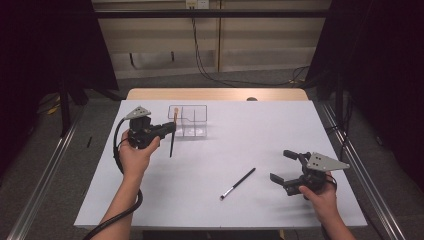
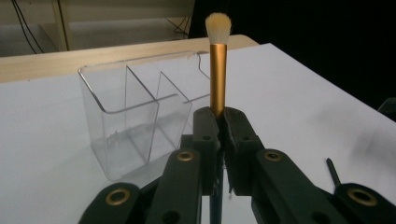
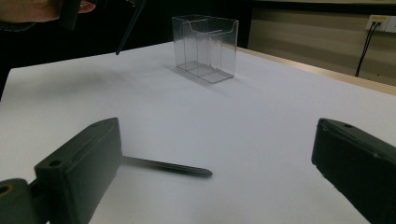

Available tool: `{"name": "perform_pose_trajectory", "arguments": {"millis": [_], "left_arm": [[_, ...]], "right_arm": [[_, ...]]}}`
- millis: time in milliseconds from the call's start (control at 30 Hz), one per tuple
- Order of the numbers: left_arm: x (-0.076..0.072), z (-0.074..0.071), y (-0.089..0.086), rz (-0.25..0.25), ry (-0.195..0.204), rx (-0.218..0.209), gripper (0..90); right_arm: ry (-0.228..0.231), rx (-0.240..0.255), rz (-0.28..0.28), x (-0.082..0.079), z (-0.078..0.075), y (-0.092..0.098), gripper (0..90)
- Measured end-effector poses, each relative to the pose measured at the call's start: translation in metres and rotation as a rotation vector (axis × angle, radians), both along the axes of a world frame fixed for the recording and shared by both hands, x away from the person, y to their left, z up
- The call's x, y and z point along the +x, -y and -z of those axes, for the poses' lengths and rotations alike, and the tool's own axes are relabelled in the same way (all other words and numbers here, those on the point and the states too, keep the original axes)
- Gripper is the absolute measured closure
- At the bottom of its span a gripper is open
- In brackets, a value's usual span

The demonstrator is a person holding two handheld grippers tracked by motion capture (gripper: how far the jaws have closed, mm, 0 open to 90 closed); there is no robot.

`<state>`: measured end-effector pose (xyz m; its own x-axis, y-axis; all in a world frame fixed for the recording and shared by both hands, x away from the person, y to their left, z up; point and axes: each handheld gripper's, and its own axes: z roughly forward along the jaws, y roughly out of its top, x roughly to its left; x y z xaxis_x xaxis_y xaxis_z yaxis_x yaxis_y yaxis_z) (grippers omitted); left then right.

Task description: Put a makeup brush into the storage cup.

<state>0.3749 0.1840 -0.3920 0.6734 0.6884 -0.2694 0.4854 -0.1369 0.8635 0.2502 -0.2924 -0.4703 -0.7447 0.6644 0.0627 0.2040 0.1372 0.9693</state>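
My left gripper [image 1: 171, 128] is shut on a makeup brush [image 1: 173, 135] and holds it off the table, just left of a clear divided organiser [image 1: 189, 120]. In the left gripper view the jaws [image 2: 221, 116] pinch the brush at the base of its gold ferrule [image 2: 217, 74]. The pale bristles point up and the clear organiser [image 2: 135, 116] stands close behind on the left. A second, black brush [image 1: 238, 183] lies flat on the white table. My right gripper [image 1: 280, 165] stands open to its right. In the right gripper view [image 3: 215, 163] the black brush's handle [image 3: 168, 166] lies between the jaws, untouched.
The white table top [image 1: 250, 135] carries the organiser [image 3: 205, 46] toward the back. A wooden strip [image 1: 215, 94] runs along the far edge. Dark curtains stand at both sides, and cables hang at the wall behind.
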Motion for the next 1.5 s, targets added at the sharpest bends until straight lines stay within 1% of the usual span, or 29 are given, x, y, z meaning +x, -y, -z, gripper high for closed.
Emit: {"name": "perform_pose_trajectory", "arguments": {"millis": [67,100,200,233,300,333,433,467,567,633,667,767,900,1233,1367,1500], "left_arm": [[0.0,-0.001,0.0,-0.003,0.017,-0.008,84.2],[0.0,-0.001,0.0,-0.01,0.025,-0.004,84.2],[-0.001,-0.001,0.001,-0.041,0.066,-0.022,84.2],[-0.001,-0.001,0.001,-0.046,0.078,-0.038,84.2],[-0.001,-0.001,0.001,-0.053,0.085,-0.069,84.1],[0.0,-0.001,0.001,-0.058,0.097,-0.08,84.2],[0.001,-0.001,0.001,-0.065,0.117,-0.099,84.1],[0.001,-0.002,0.002,-0.065,0.117,-0.103,84.2],[0.002,-0.003,0.003,-0.074,0.132,-0.107,84.1],[0.002,-0.004,0.003,-0.084,0.151,-0.109,84.1],[0.002,-0.004,0.003,-0.087,0.152,-0.113,84.1],[0.004,-0.006,0.004,-0.095,0.173,-0.11,84.1],[0.006,-0.01,0.003,-0.101,0.179,-0.116,84.1],[0.014,-0.019,0.003,-0.106,0.194,-0.096,84.2],[0.017,-0.022,0.004,-0.108,0.208,-0.083,84.2],[0.019,-0.027,0.005,-0.107,0.214,-0.093,84.2]], "right_arm": [[-0.001,0.0,0.001,0.0,0.0,0.0,1.3],[0.0,0.001,0.0,0.0,0.0,0.0,1.2],[0.001,0.0,0.0,0.0,0.0,0.0,1.2],[-0.002,0.002,0.002,0.0,0.0,0.0,1.3],[0.0,0.0,0.0,0.0,0.0,0.0,1.2],[0.001,0.0,0.0,0.0,0.0,0.0,1.2],[0.001,-0.003,-0.002,0.0,0.0,0.0,1.2],[0.002,-0.004,-0.002,0.0,0.0,0.0,1.2],[0.003,-0.005,-0.002,0.0,0.0,0.0,1.2],[0.0,-0.004,0.0,0.0,0.0,0.0,1.2],[0.0,-0.004,0.0,0.0,0.0,0.0,1.2],[0.003,-0.005,-0.002,0.0,0.0,0.0,1.2],[0.003,-0.009,-0.002,0.0,0.0,0.0,1.2],[0.006,-0.009,-0.003,0.0,0.0,0.0,1.2],[0.005,-0.01,-0.003,0.0,0.0,0.0,1.2],[0.006,-0.011,-0.004,0.0,0.0,0.0,1.2]]}}
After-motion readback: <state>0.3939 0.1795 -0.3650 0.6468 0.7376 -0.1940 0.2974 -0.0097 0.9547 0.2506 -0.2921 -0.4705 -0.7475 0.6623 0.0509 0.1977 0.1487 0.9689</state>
